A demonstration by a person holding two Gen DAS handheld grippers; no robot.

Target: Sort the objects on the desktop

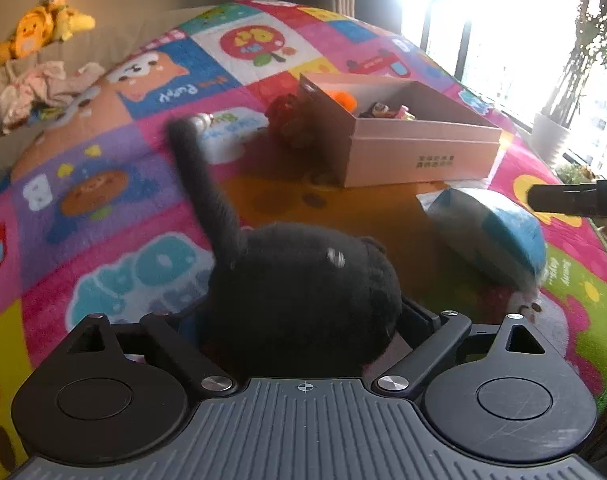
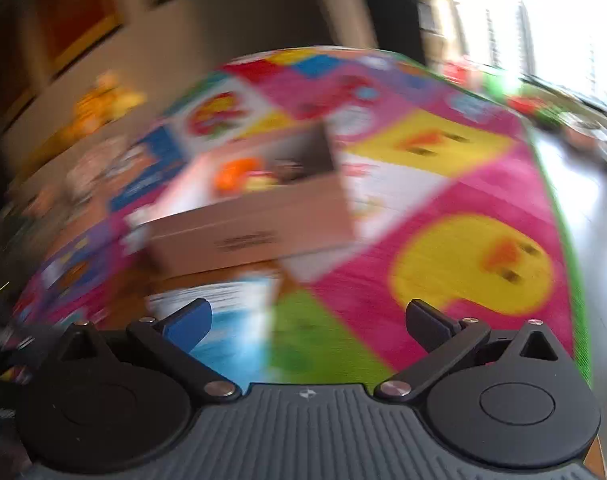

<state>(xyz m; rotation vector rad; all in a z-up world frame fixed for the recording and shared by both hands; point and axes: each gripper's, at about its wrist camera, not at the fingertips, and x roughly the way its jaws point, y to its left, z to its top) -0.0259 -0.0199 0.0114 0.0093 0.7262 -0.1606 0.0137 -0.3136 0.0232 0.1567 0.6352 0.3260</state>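
Observation:
My left gripper point(image 1: 303, 320) is shut on a black plush toy point(image 1: 299, 292) with a long black tail point(image 1: 203, 184) that sticks up to the left. It hangs above the colourful play mat point(image 1: 103, 208). An open pink cardboard box point(image 1: 415, 152) with small toys inside sits ahead on the mat; it also shows, blurred, in the right wrist view point(image 2: 255, 224). A blue and white packet point(image 1: 491, 232) lies to the right of the plush; its blurred edge shows in the right wrist view point(image 2: 231, 312). My right gripper point(image 2: 307, 320) is open and empty above the mat.
A red crumpled object point(image 1: 289, 116) lies left of the box, and a small white object point(image 1: 201, 122) lies beyond the tail tip. A yellow plush point(image 1: 39, 28) and clothes point(image 1: 35, 88) lie at the far left. Bare floor point(image 2: 583, 208) borders the mat's right edge.

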